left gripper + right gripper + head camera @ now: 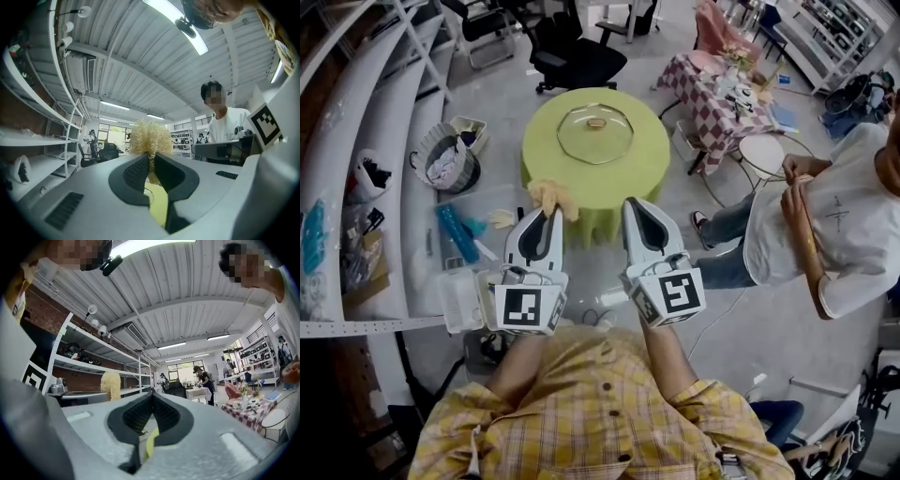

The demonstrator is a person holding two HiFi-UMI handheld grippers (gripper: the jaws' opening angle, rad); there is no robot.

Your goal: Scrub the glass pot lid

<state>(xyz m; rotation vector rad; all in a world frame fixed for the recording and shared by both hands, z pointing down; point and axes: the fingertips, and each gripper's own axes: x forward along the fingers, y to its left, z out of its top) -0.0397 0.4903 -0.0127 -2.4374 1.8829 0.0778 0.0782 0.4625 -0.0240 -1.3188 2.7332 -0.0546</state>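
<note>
Left tongs (pixel 151 158) tight on yellow scrubber (pixel 150 136)

A round table (pixel 546 169) draped in a lime-green cloth (pixel 586 217) stands on the grey floor (pixel 787 319). A glass pot lid (pixel 595 133) lies flat near its centre.

No legible text or numbers

A: Which colour is the tabletop (pixel 619 187) showing?
B: It is showing lime green. The scrubber (pixel 551 197) is showing pale yellow; the glass pot lid (pixel 594 132) is showing clear, with a gold knob.
A: The shirt (pixel 600 412)?
B: It is showing yellow plaid.
</note>
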